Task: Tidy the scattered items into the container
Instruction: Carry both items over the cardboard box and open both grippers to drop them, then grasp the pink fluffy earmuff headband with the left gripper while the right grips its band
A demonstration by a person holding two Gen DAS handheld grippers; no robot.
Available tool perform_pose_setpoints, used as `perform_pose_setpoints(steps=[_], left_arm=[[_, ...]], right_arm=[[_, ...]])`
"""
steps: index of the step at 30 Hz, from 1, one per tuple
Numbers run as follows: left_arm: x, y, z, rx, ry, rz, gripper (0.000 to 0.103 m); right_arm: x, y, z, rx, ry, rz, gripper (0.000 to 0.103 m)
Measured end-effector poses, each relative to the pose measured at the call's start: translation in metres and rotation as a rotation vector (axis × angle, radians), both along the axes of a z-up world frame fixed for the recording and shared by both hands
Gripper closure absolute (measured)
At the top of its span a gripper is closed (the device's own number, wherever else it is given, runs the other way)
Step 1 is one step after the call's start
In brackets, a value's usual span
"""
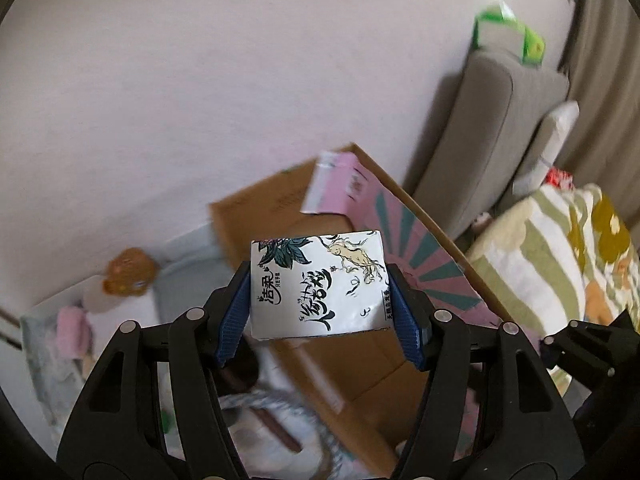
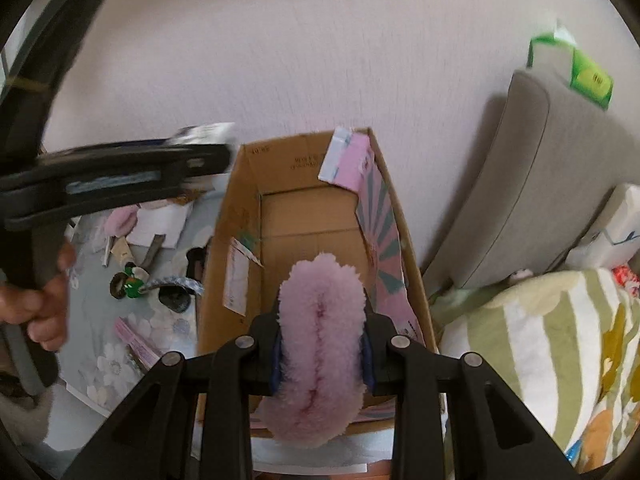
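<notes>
My left gripper is shut on a white tissue pack with black and teal print, held in the air over the near edge of the open cardboard box. In the right wrist view, my right gripper is shut on a fluffy pink item, held above the near end of the cardboard box. The box floor shows bare brown cardboard. The left gripper appears blurred at the left of the box, with the tissue pack's edge showing above it.
Left of the box, a floral cloth carries several scattered items: a green toy, a pink fluffy piece, papers and a pink booklet. A grey sofa cushion and a striped blanket lie to the right.
</notes>
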State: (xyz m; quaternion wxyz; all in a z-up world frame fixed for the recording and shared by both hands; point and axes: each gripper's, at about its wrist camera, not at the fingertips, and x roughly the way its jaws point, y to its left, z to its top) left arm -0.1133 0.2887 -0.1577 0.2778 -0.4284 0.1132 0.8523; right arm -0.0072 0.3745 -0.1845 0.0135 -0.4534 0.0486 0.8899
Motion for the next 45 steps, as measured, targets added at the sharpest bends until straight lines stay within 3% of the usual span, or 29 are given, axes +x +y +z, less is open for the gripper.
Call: perform_pose_setpoints(steps=[5,8,12,16,22,29,39,45], left_arm=[[-0.007,0.022,-0.026,-0.044,-0.045,-0.002,0.04],[-0.01,0.023,-0.032,-0.061,-0.08,0.02,0.009],[-0.012,0.01,-0.023,-0.025,-0.067,0.043,0.007],[-0.016,-0.017,-0.007,0.001,-0.053,0.095,0.007],[-0.016,-0.086,0.02,0.018,-0.01,0.214,0.007],[-0.002,-0.191,0.041,-0.05,0.06,0.355,0.006],[0.031,-0.324,0.032,-0.029,0.012,0.611,0.004],[0.031,-0.362,0.012,-0.042,-0.034,0.663,0.004]], right_arm=[[-0.016,0.01,-0.024,-0.023,-0.034,0.056,0.075],[-0.022,0.009,-0.031,-0.015,-0.047,0.093,0.06],[-0.022,0.007,-0.029,0.039,-0.034,0.12,0.055],[-0.015,0.011,-0.024,0.024,-0.005,0.135,0.054],[-0.006,0.012,-0.008,0.015,0.041,0.143,0.053],[-0.007,-0.006,0.013,0.046,0.088,0.18,0.053],[-0.007,-0.067,0.02,0.047,0.112,0.286,0.053],[-0.012,-0.12,0.013,0.129,0.116,0.443,0.053]])
